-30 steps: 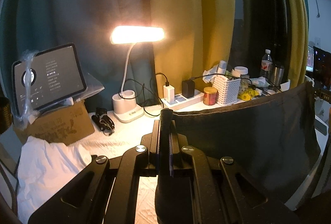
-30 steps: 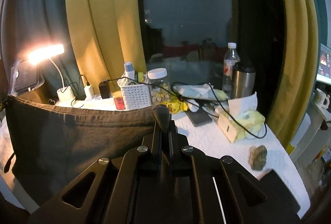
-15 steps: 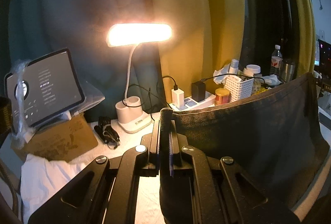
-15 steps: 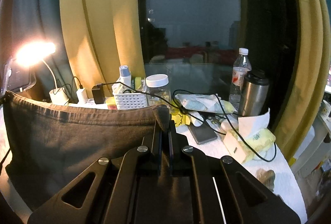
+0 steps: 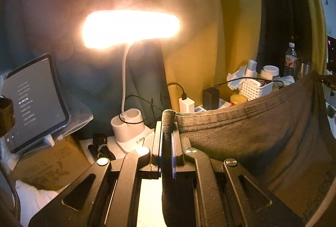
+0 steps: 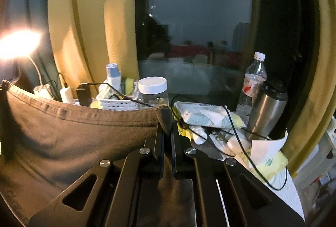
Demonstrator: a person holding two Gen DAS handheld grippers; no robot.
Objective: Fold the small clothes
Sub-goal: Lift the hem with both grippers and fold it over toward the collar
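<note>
Evidently, the left gripper (image 5: 168, 122) and right gripper (image 6: 167, 122) each clamped a top corner of the dark garment (image 5: 252, 132), stretching its hem taut between them for folding.

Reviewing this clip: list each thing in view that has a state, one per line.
Left hand-held gripper: shut on the dark garment's corner.
Right hand-held gripper: shut on the other corner.
Dark garment: lifted, hanging spread between both grippers.
Desk lamp: on.
Tablet: screen lit, propped up.
Clear jar: lid on.
Water bottle: capped, upright.
</note>
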